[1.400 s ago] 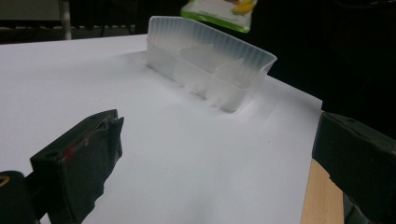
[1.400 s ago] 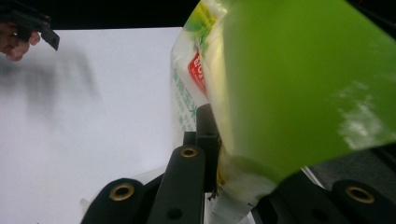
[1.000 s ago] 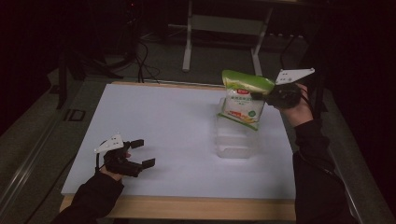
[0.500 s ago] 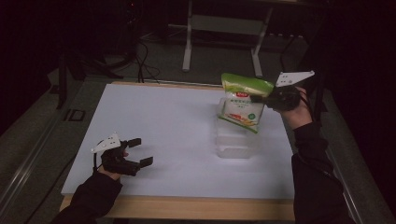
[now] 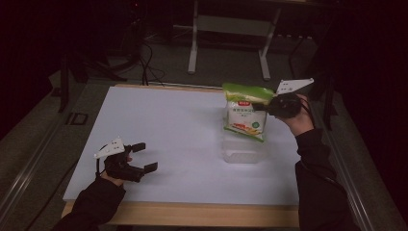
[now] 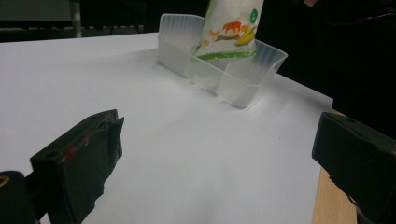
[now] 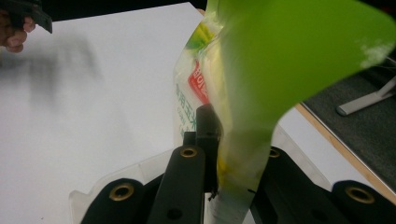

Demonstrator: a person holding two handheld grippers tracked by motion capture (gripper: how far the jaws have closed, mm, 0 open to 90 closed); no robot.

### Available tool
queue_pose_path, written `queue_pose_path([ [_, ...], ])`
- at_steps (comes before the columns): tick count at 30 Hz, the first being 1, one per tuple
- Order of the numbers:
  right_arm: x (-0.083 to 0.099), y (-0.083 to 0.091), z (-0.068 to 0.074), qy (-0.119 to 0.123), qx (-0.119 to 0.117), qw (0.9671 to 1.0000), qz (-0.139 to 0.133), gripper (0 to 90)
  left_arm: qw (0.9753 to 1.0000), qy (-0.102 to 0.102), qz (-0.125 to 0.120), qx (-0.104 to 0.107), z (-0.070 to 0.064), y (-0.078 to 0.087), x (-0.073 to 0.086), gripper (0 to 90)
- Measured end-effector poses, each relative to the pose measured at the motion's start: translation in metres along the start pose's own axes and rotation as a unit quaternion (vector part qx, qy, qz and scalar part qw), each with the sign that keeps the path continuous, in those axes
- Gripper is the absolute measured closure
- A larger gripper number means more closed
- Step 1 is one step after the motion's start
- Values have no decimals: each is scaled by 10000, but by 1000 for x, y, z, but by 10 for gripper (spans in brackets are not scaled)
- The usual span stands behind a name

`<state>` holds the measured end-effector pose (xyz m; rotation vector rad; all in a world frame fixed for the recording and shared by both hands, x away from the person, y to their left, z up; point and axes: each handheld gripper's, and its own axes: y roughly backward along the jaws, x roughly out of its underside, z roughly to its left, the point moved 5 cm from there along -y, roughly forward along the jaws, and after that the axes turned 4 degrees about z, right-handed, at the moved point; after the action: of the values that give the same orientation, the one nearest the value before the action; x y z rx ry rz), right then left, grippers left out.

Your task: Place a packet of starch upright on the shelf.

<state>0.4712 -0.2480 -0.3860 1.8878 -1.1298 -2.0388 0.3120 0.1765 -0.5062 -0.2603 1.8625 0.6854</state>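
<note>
White table point(image 5: 183, 125) spread wide, and over the clear plastic bin point(image 5: 242, 151) hangs the snack bag point(image 5: 246, 114), long axis near upright, green top up, printed bottom dipping toward the bin, perhaps just inside it. Right gripper point(image 5: 272, 103) pinches its green top; left gripper point(image 5: 144, 157) rests, jaws apart, holding nothing.

Bag point(image 6: 229, 29) hangs w/ bottom in clear tray point(image 6: 243, 77); fingers point(image 6: 77, 161) wide apart.
</note>
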Motion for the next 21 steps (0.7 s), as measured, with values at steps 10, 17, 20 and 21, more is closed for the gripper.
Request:
queue_pose_path([
  [10,-3,-8,-5,-34,-26,10000,-9,864,9999,-65,94,34,-2,-2,2,22],
  [17,-7,-14,-7,-13,-64,9999,-80,863,9999,-63,81,42,-2,-2,2,22],
  [20,-5,-19,-7,-65,-83,9999,-97,863,9999,-51,78,50,-2,-2,3,22],
  [21,-5,-19,-7,-65,-83,9999,-97,863,9999,-51,78,50,-2,-2,3,22],
])
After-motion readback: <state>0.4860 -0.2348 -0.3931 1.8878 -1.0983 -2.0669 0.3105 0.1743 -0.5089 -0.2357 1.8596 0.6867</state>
